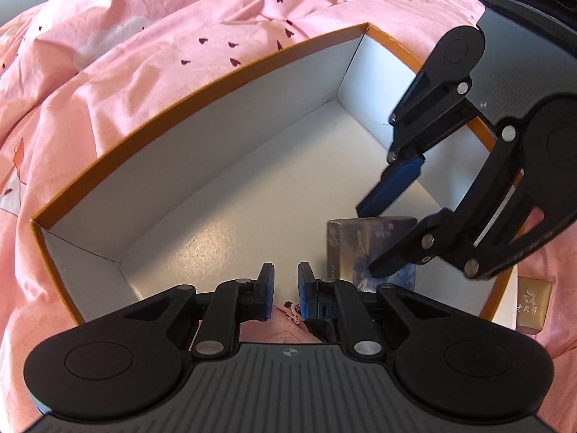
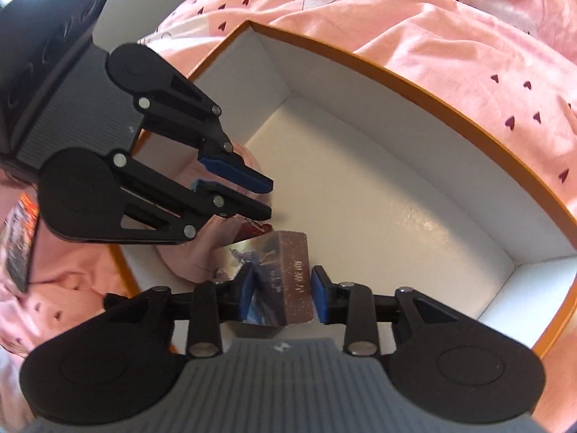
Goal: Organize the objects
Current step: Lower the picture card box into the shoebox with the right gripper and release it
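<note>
A large open box (image 1: 202, 83) with an orange rim and white inside lies on pink bedding. On its floor, near one end wall, stands a small picture-printed card box (image 1: 360, 241). My right gripper (image 2: 281, 290) straddles the card box (image 2: 288, 270); a thin gap shows at the right-hand pad, so it is open. That gripper (image 1: 366, 241) reaches in from the right in the left wrist view. My left gripper (image 1: 286, 278) is shut on a pink zippered pouch (image 1: 285, 324). The right wrist view has it (image 2: 269, 198) at the box's (image 2: 432, 83) end, with the pouch (image 2: 191, 249) below it.
A small gold box (image 1: 533, 303) lies outside the big box on the bedding (image 1: 144, 54). A dark red-and-black packet (image 2: 21, 245) sits at the far left of the right wrist view. Most of the big box's white floor (image 2: 378, 198) is bare.
</note>
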`<state>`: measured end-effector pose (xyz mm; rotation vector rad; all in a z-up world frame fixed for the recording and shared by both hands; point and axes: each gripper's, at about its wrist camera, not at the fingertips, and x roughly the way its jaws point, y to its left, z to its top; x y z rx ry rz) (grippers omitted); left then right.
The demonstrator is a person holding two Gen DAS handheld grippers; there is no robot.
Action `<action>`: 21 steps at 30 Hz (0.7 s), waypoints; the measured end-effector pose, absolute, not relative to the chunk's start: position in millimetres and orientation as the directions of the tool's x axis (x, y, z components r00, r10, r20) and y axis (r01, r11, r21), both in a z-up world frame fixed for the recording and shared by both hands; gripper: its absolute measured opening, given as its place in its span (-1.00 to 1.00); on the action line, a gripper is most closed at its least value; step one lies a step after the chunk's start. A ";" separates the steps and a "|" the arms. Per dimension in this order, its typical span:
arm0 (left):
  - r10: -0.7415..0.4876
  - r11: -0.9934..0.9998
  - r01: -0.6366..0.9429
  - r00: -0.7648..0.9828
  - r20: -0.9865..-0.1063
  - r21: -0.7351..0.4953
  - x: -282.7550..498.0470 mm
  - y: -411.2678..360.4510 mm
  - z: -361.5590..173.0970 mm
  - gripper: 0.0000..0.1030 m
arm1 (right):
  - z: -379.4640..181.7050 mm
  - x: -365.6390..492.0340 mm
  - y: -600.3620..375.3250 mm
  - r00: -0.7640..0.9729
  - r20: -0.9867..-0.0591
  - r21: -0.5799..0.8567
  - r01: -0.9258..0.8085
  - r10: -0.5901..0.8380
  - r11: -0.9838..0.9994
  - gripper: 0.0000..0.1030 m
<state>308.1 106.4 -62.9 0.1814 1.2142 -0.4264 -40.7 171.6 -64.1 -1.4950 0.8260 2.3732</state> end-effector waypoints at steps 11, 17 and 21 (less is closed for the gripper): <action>-0.252 0.899 0.410 0.204 -0.946 -0.151 305.5 102.2 -72.7 -0.80 | -70.3 -75.7 149.0 -0.433 -0.901 0.154 -0.277 -0.020 -0.948 -0.42; -0.238 0.890 0.437 0.213 -0.948 -0.126 298.0 97.6 -63.4 -0.79 | -71.7 -78.4 122.0 -0.466 -0.884 0.117 -0.156 -0.031 -0.981 -0.37; -0.224 0.901 0.422 0.258 -0.940 -0.099 291.2 103.9 -53.6 -0.79 | -66.4 -68.3 128.5 -0.483 -0.875 0.152 -0.240 -0.017 -0.959 -0.38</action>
